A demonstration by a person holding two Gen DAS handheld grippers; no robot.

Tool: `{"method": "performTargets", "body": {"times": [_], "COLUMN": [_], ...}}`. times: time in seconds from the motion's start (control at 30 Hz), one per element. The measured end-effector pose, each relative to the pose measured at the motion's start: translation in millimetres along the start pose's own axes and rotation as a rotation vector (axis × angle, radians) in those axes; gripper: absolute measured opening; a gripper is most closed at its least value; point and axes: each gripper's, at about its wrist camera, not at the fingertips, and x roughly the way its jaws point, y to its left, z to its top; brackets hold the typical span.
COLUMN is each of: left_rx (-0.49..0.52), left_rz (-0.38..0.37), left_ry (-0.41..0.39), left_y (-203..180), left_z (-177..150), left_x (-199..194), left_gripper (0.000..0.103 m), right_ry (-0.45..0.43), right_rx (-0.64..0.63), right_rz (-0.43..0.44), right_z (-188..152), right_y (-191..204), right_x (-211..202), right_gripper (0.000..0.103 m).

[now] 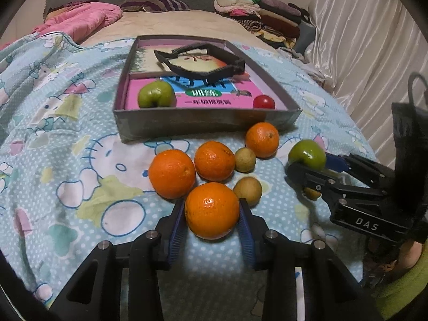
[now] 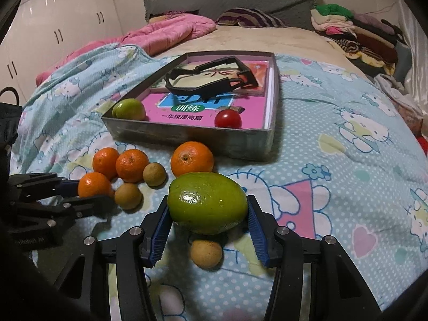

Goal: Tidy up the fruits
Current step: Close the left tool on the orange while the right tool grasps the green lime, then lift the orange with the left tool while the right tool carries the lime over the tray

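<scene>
My left gripper (image 1: 212, 214) is shut on an orange (image 1: 212, 210), its blue pads pressing both sides just above the blanket. My right gripper (image 2: 208, 214) is shut on a large green fruit (image 2: 207, 203), also seen at the right of the left wrist view as the green fruit (image 1: 307, 155). Three more oranges (image 1: 172, 174) and two small brownish fruits (image 1: 245, 159) lie on the blanket between the grippers and the grey box (image 1: 203, 123). A third brownish fruit (image 2: 206, 250) lies under the green fruit. In the box sit a green apple (image 1: 156, 95) and a red tomato (image 1: 264, 102).
The box also holds pink books (image 2: 187, 107) and a black plastic frame (image 1: 200, 64). The bed carries a blue cartoon blanket (image 2: 334, 160), a pink quilt (image 1: 80, 18) and a clothes pile (image 1: 256, 13). A white wardrobe (image 2: 53, 13) stands left. A green sleeve (image 1: 401, 289) is at lower right.
</scene>
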Motion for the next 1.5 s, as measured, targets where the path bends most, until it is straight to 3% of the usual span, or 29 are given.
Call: {"method": "performTargets", "body": {"times": [0.8,1.5], "left_rx": [0.037,0.053], "left_rz": [0.027,0.014], "left_ry": [-0.087,-0.028], "left_y": [-18,-31], "left_z": [57,101], "left_x": [-23,35], "left_gripper": [0.038,0.038], "right_ry": [-0.062,-0.07], "right_rx": [0.021,-0.007], "right_rz": [0.008,-0.023], "right_z": [26,66], "right_y": [-19,-40], "right_x": [-21,-14], "right_gripper": [0.055,0.055]}}
